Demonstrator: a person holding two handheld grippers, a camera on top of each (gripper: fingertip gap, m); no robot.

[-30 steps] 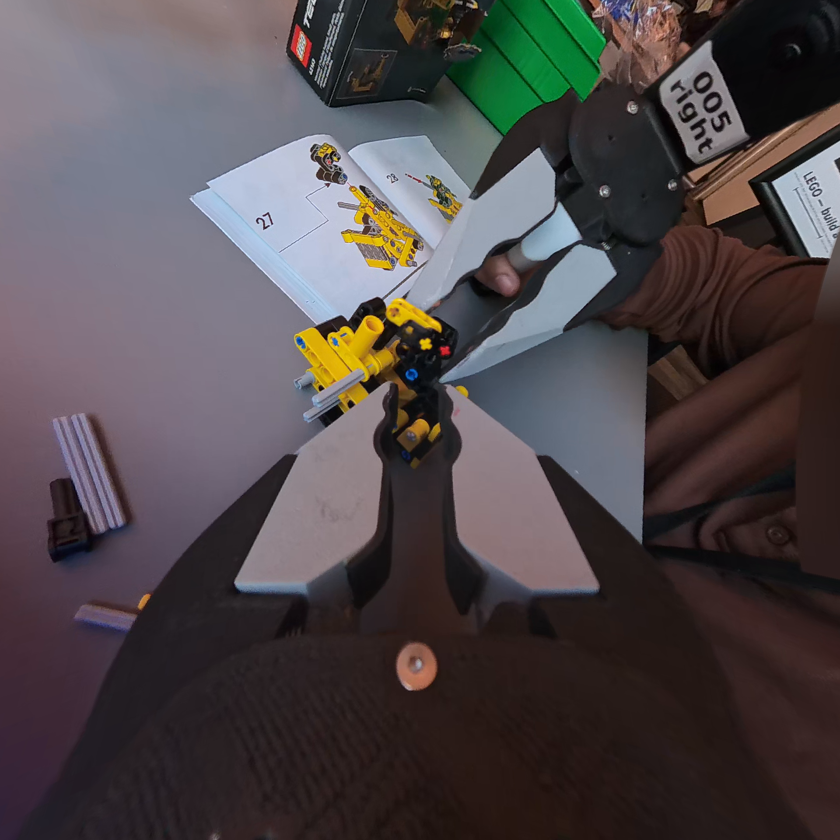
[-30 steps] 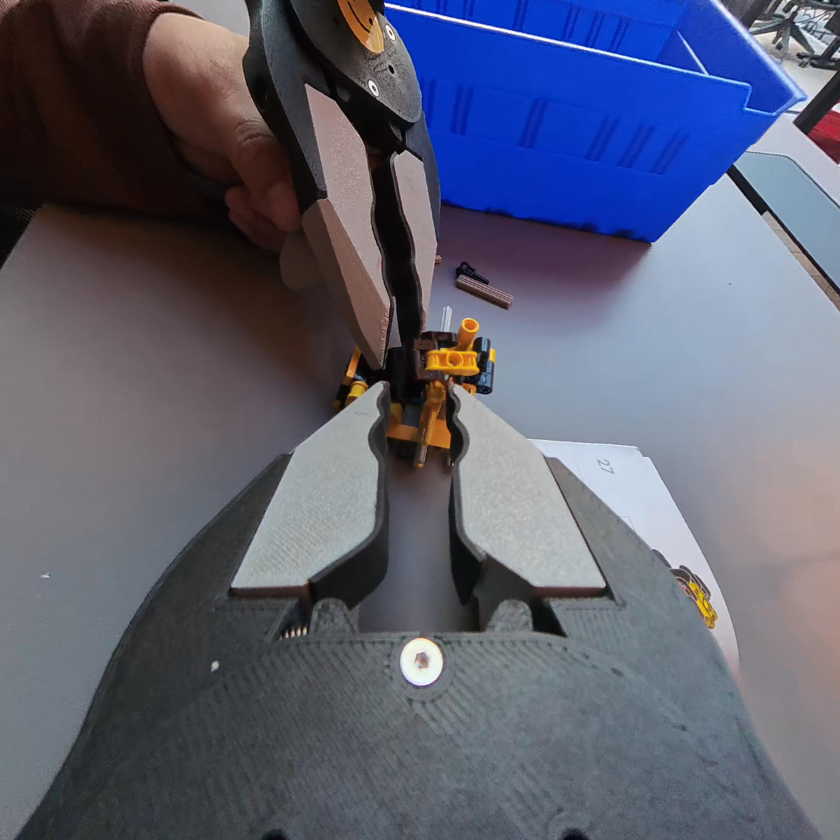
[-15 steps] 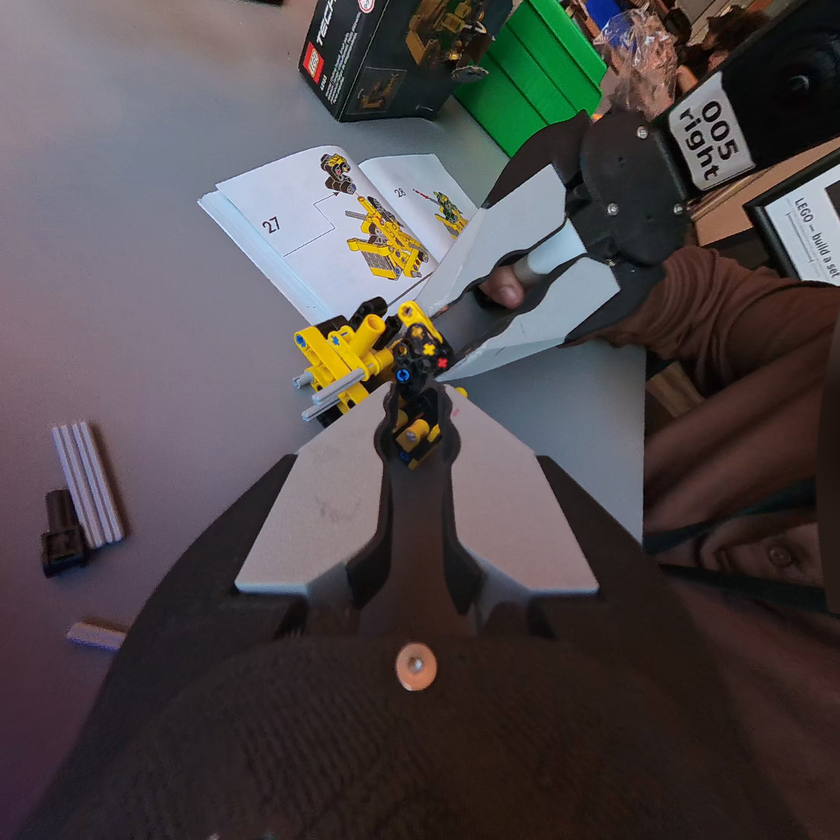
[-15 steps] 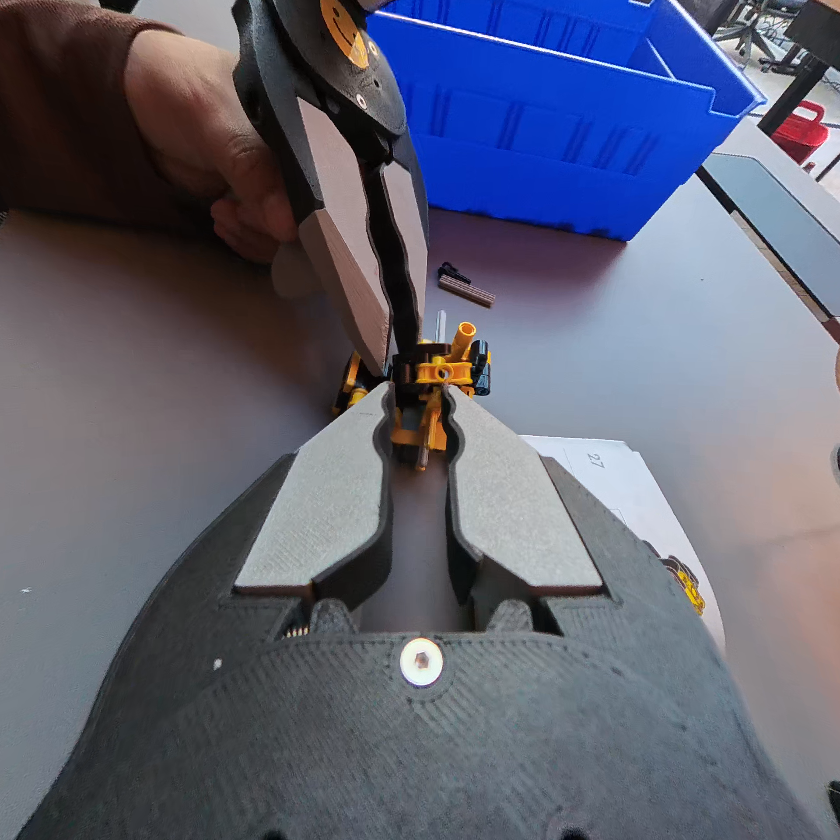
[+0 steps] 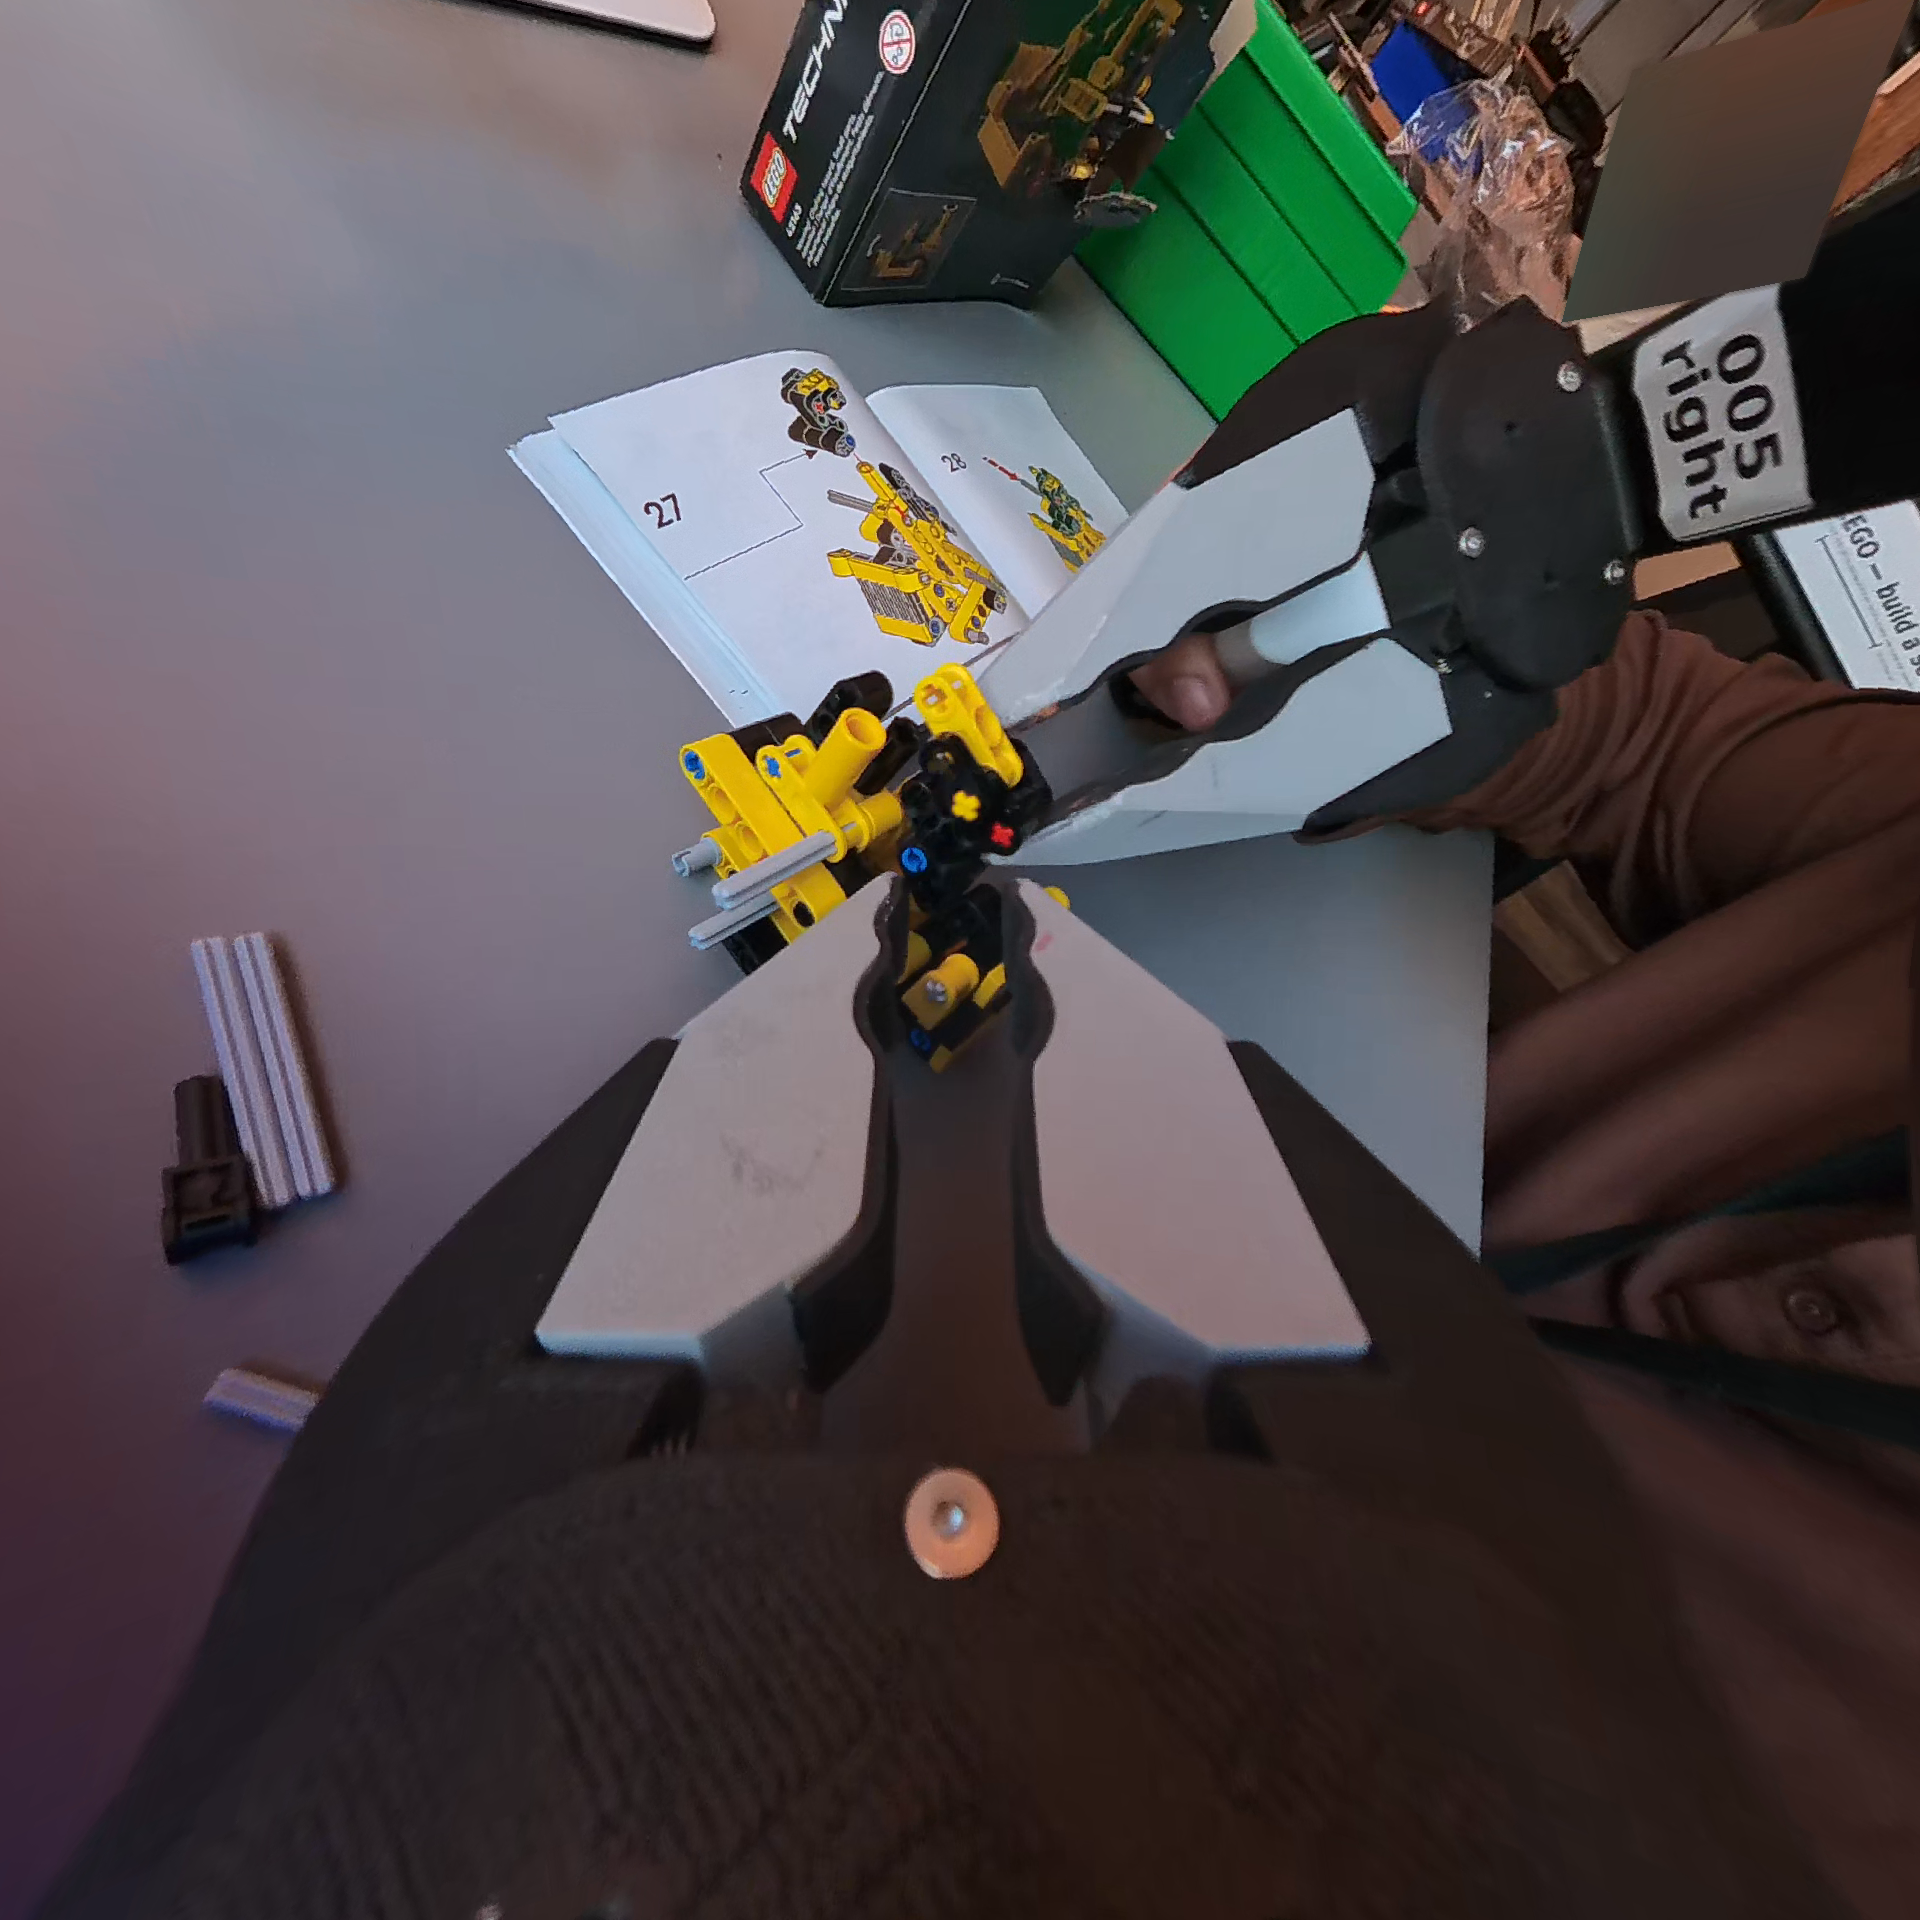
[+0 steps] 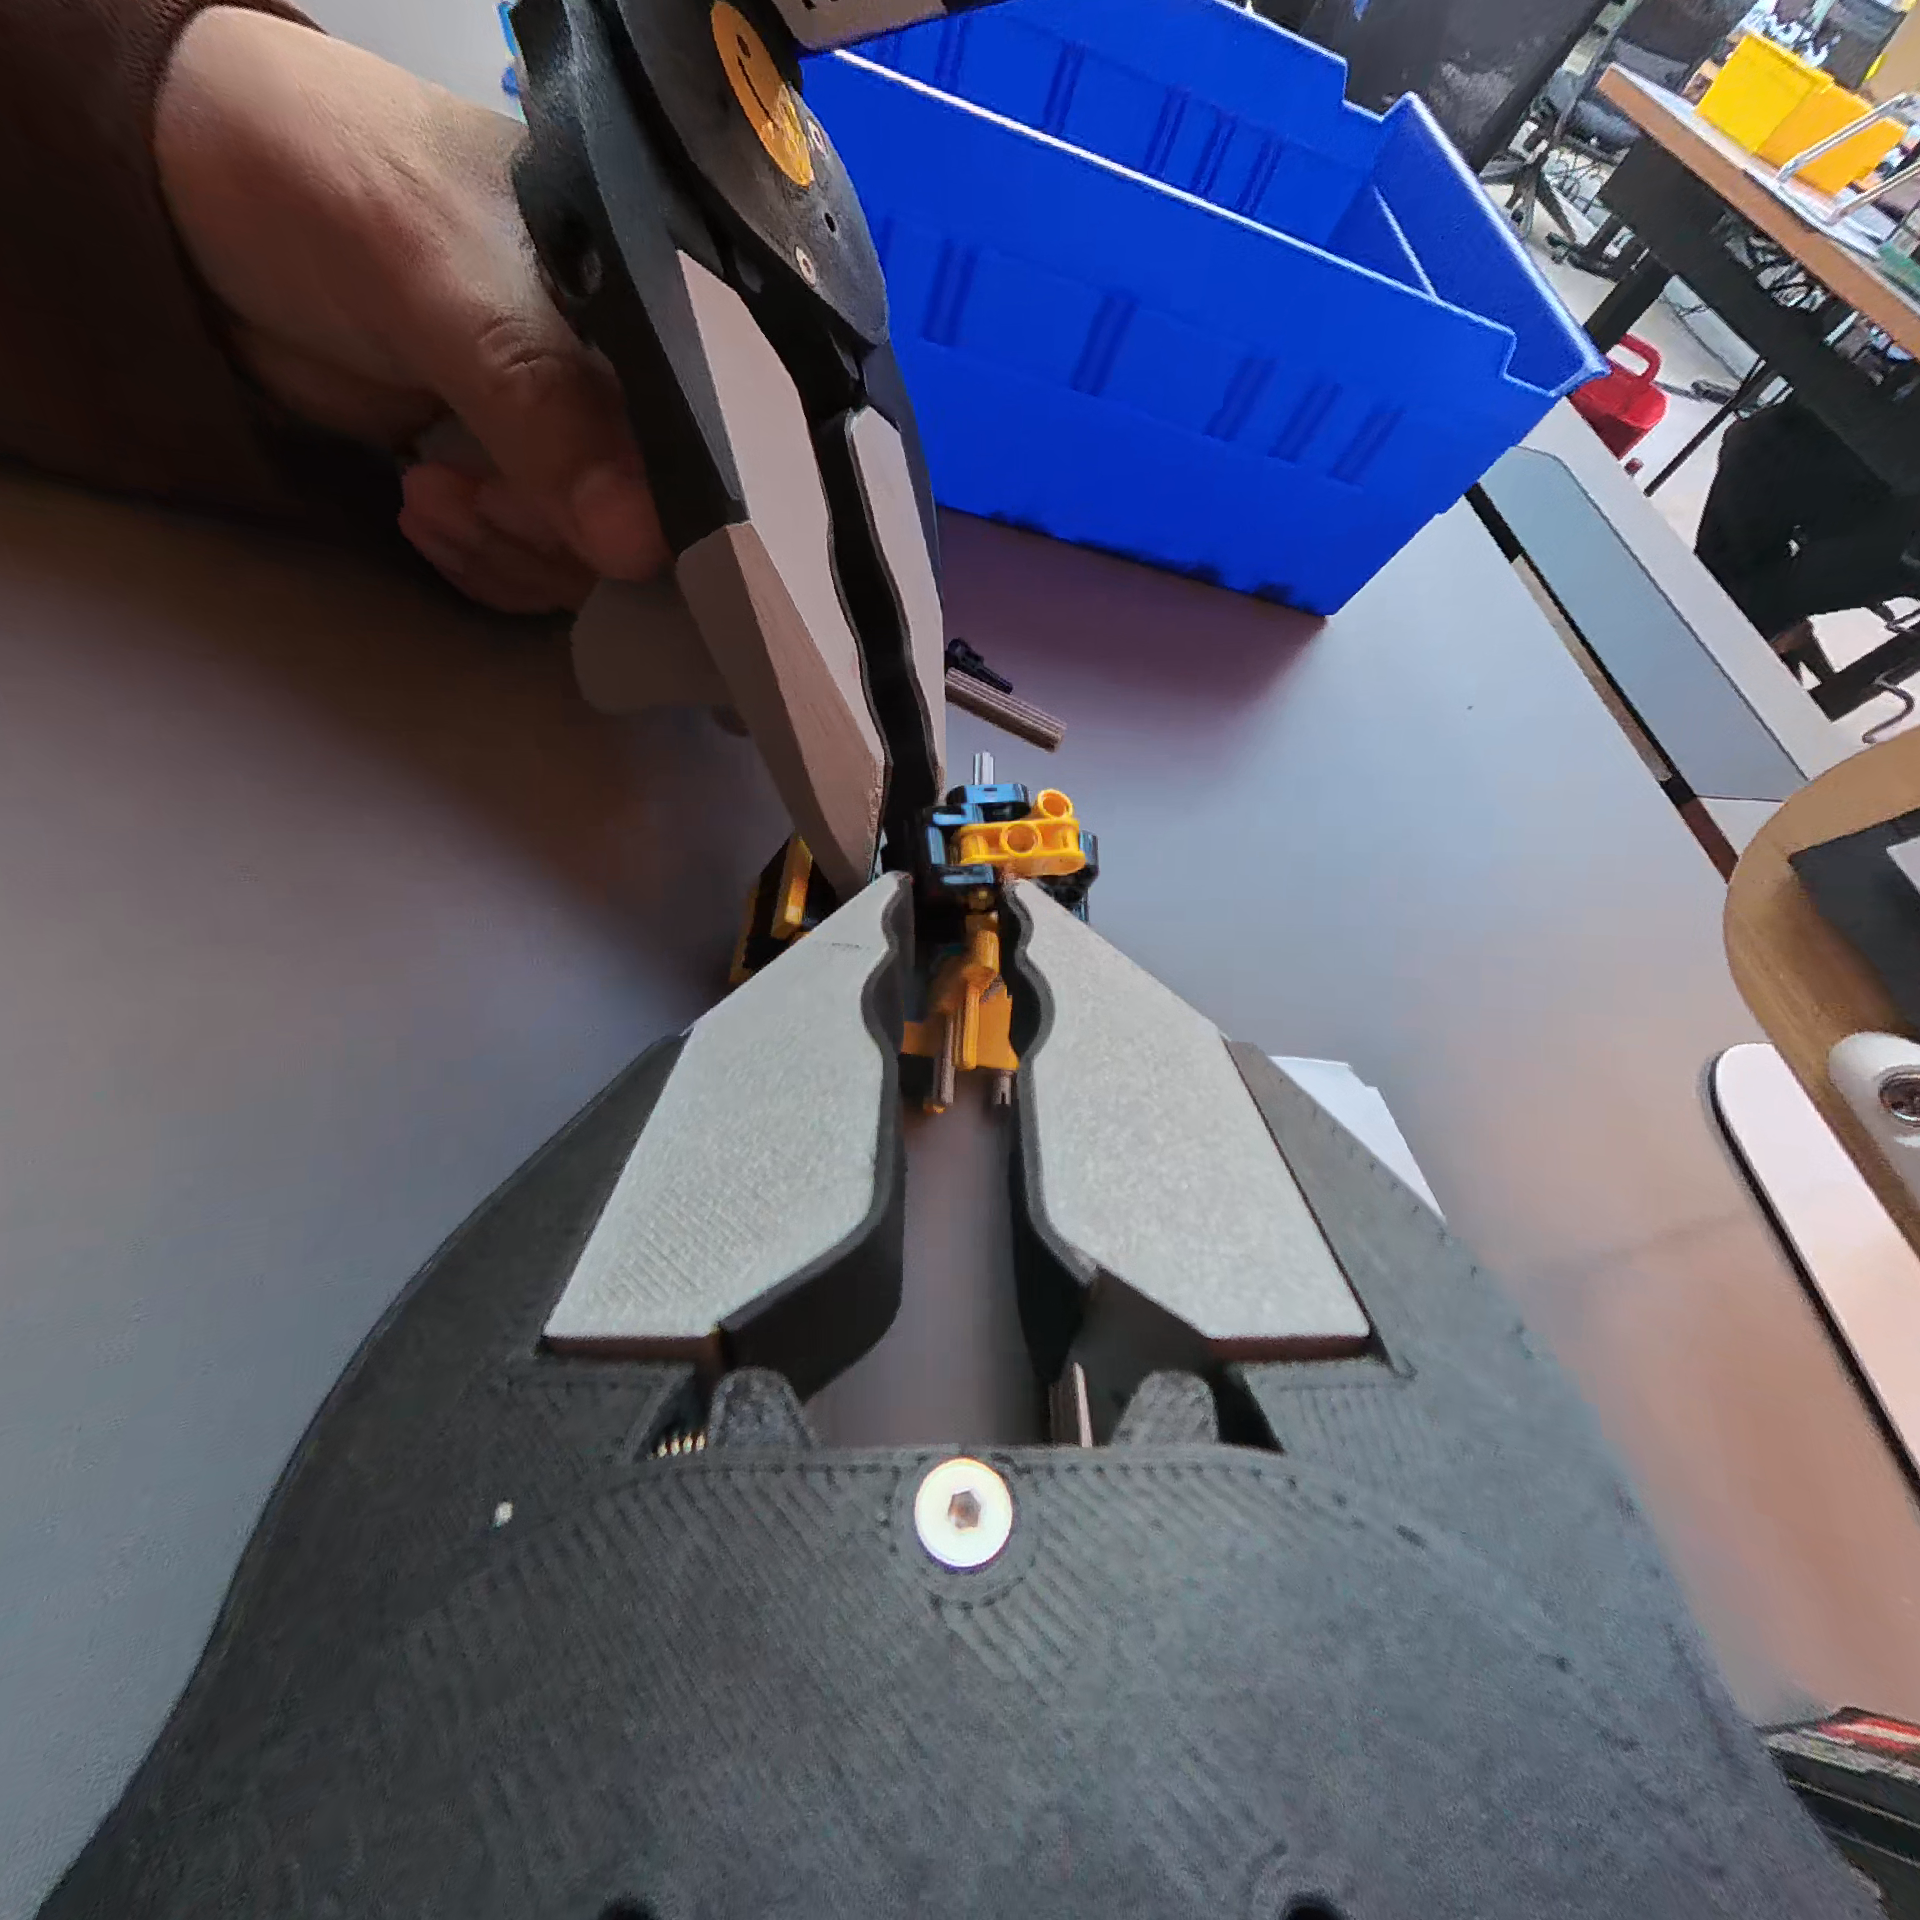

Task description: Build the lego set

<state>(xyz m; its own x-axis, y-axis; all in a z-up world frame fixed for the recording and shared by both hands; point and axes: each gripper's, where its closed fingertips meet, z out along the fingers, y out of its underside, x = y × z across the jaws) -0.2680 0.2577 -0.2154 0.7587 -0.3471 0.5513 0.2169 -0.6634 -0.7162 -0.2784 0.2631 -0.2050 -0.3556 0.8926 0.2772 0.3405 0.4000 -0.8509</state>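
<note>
Broadly, a smooth grey table (image 5: 312, 468) carries everything, with a ribbed blue plastic bin (image 6: 1195, 343) at its far edge at 12 o'clock in the right wrist view and, in the left wrist view, green bins (image 5: 1268, 218) and a dark cardboard set box (image 5: 935, 156) at 12 o'clock. An open instruction booklet (image 5: 769, 520) lies flat at 11 o'clock of the lego model (image 5: 831, 821). That yellow-and-black model of pinned beams and grey axles sits at the table's middle, between both tools. The left gripper (image 5: 951, 935) has its flat grey textured fingers narrowed onto the model's near end, clamping it. The right gripper (image 6: 961, 925) is likewise closed down on the model from the opposite side, its wavy black inner edges pressing the yellow beam. At 9 o'clock in the left wrist view lie pale ridged axles (image 5: 265, 1070) touching a small black connector (image 5: 208, 1184), with a short grey piece (image 5: 260, 1397) lower down.
</note>
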